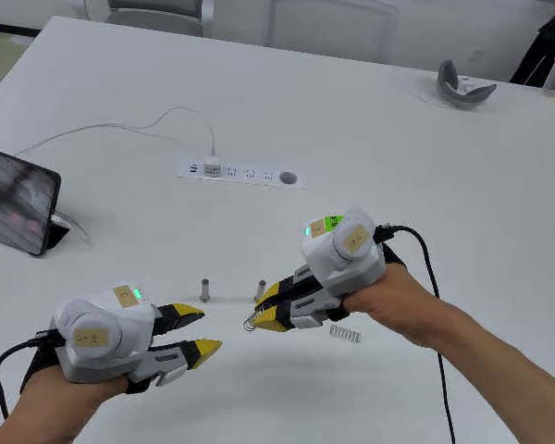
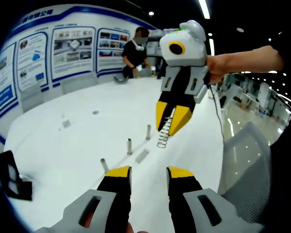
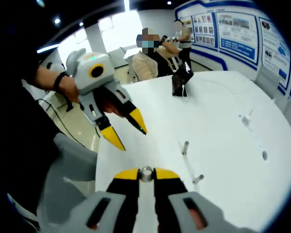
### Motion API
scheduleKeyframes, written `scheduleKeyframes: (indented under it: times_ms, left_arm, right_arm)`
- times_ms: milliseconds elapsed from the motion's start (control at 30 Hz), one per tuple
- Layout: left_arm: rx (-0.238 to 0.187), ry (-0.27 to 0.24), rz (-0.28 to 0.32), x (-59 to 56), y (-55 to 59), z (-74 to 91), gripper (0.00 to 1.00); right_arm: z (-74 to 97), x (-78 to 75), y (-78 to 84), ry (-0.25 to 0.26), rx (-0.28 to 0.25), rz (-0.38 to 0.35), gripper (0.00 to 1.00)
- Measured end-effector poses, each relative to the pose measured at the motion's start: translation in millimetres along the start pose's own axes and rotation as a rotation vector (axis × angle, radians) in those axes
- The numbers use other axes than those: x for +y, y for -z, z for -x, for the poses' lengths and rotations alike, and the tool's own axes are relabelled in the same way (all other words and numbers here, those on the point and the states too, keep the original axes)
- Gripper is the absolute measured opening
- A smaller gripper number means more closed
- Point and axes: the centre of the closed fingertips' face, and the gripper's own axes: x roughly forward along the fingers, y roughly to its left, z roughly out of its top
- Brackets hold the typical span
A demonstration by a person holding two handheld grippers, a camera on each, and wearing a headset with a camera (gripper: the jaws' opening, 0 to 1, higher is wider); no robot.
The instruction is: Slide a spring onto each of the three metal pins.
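Because the right tongs (image 1: 266, 309) pinch a spring (image 2: 164, 133) by its upper end only, its free end dangles slanted beside the pins (image 2: 129, 146), close over the surface (image 1: 379, 139). I judge it may catch a pin's rim and buckle, or flick out of the grip. A nudge from the jaws might topple a pin (image 1: 204, 289), since the left tongs (image 1: 206, 331) hang open and empty, steadying nothing. Another spring (image 1: 345, 333) lies near the right hand (image 1: 393, 298).
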Motion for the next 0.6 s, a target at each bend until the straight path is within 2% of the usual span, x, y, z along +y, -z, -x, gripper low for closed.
scheduleKeyframes:
  times_ms: [133,400,600]
  left_arm:
    - [0.013,-0.04,0.022,11.7,9.0,7.9,0.33]
    - [0.02,-0.117,0.076,32.3,20.0,23.5,0.41]
    - [0.041,-0.144,0.096,39.4,29.0,30.3,0.48]
  right_arm:
    - [-7.4,-5.3,-0.8,0.002,0.017,0.027,0.12]
    - [-20.0,-20.5,0.3,0.022,0.051,0.05,0.12]
    - [-29.6,-27.8,-1.1,0.024,0.071,0.082,0.12]
